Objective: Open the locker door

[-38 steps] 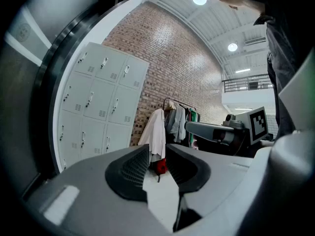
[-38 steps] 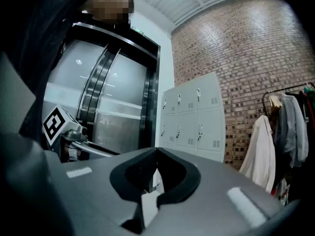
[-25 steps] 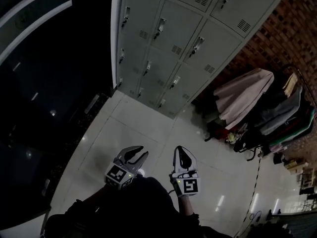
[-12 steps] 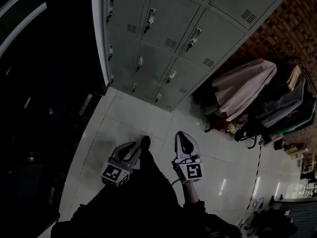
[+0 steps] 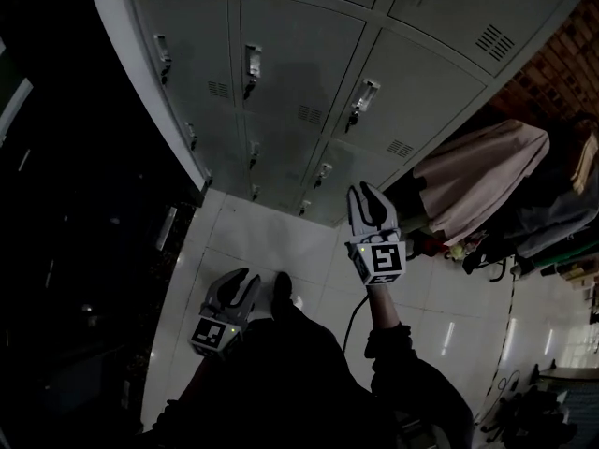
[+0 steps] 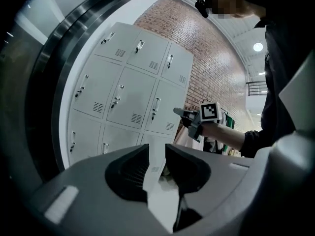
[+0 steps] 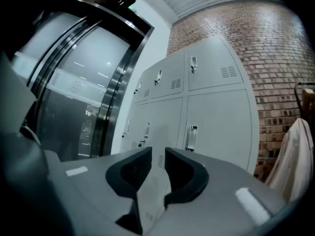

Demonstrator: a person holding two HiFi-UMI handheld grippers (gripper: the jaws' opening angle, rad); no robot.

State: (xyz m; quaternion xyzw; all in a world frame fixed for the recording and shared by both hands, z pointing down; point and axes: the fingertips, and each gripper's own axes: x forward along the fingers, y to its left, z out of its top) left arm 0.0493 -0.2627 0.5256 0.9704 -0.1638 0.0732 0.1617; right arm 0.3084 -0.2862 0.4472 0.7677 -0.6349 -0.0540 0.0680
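A grey bank of lockers (image 5: 281, 92) fills the top of the head view, each door with a small latch handle. My right gripper (image 5: 372, 204) is raised toward the lower doors, short of them, its jaws shut on nothing. In the right gripper view (image 7: 157, 156) a door's latch (image 7: 191, 137) lies just ahead, right of the jaw line. My left gripper (image 5: 239, 283) hangs low by the person's body, jaws nearly together and empty. The left gripper view (image 6: 156, 154) shows the lockers (image 6: 128, 97) and the right gripper (image 6: 179, 113) beyond.
A dark glass wall (image 5: 56, 204) runs along the left of the lockers. To the right, a rack of hanging garments (image 5: 487, 176) stands against a brick wall (image 5: 562, 73). White floor tiles (image 5: 253, 232) lie below, with the person's shoe (image 5: 281, 288) beside the left gripper.
The person has stepped closer to the lockers. The right gripper has risen up and forward toward the doors. The left gripper stayed low and its jaws look narrower than a second ago.
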